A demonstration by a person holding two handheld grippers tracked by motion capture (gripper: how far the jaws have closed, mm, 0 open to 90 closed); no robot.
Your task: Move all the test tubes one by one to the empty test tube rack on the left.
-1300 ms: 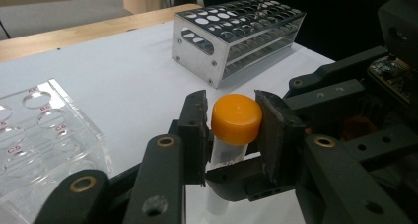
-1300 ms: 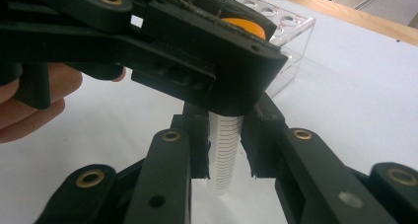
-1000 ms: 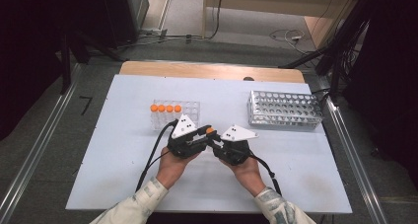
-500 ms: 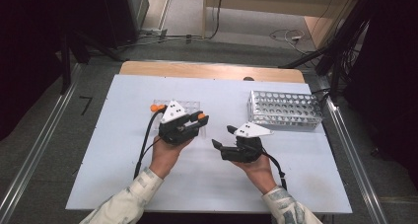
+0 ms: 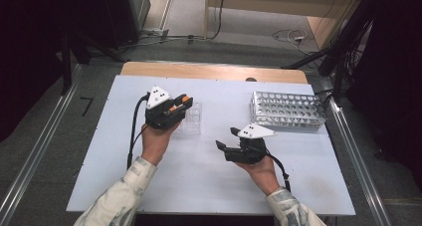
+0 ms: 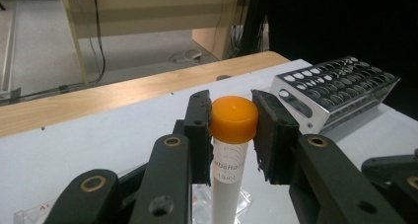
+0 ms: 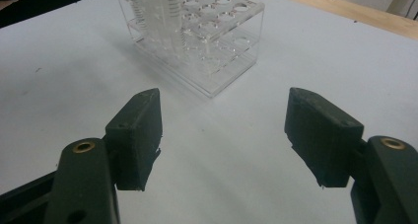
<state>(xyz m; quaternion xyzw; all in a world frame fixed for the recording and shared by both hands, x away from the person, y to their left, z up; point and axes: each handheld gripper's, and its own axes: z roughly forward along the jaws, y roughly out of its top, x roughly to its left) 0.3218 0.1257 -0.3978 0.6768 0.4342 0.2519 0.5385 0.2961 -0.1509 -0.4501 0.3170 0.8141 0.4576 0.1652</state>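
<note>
My left gripper point(image 6: 231, 116) is shut on the orange cap of a white labelled tube point(image 6: 227, 179), which it holds upright. In the high view the left gripper point(image 5: 183, 103) hovers over the left part of a clear plastic rack point(image 5: 193, 120). My right gripper point(image 5: 226, 138) is lower right of it, pointing left, apart from the rack. Its jaws point(image 7: 226, 135) have just opened wide and then eased in a little, and nothing is between them. The clear rack point(image 7: 207, 41) lies ahead of them with a few clear tubes point(image 7: 153, 7) in its far corner.
A metal tube rack point(image 5: 288, 110) stands at the back right of the white tabletop point(image 5: 199, 186), and it is also in the left gripper view point(image 6: 335, 88). A wooden strip point(image 5: 214, 70) runs along the far edge. Cables trail from both grippers.
The two grippers were together at the table's middle; they have parted. The left moved up and left to the clear rack with the tube. The right opened and drew back right.
</note>
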